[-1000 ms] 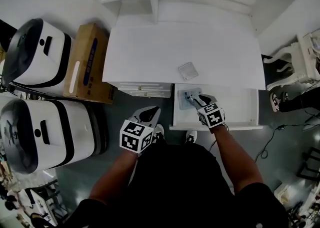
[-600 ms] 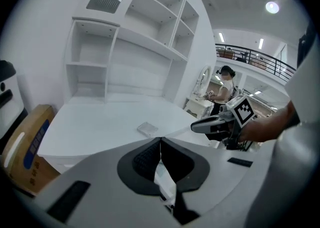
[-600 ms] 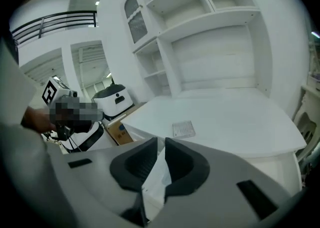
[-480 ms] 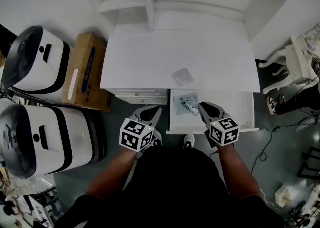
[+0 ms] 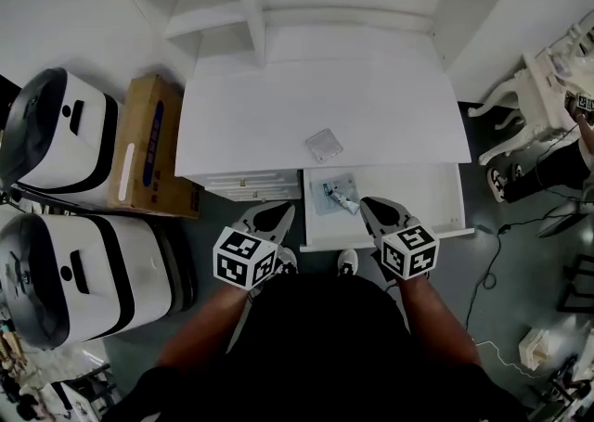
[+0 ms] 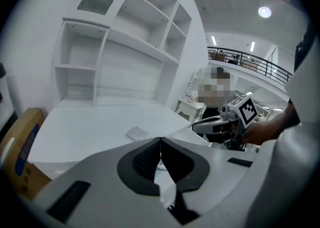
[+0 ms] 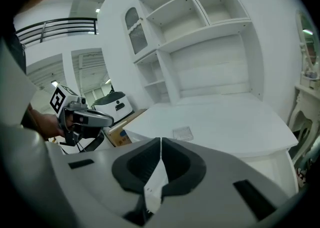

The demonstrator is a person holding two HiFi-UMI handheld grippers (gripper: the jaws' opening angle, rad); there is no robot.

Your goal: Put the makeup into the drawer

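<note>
**Surface** (image 5: pixel 278 114): white desk top under open shelving. One **clear square case** (image 5: pixel 323 144) lies on it near the front edge, just behind the open drawer.

**Drawer** (image 5: pixel 422 188): pulled out at the desk's right front. The **makeup packet** (image 5: pixel 339 196) lies flat in its left part; the rest of the drawer floor is bare.

**Right tongs** (image 5: pixel 368 203): above the drawer's front rim. The jaws have just drawn together and nothing is between them. The makeup packet lies just ahead of the tips and slightly to their left, apart from them.

**Left tongs** (image 5: pixel 278 211): pressed together and empty, in front of the closed drawers left of the open one. The packet is off to their right, and the clear case is farther ahead on the surface.

**Cardboard box** (image 5: pixel 139 147): on the floor against the desk's left side.
</note>
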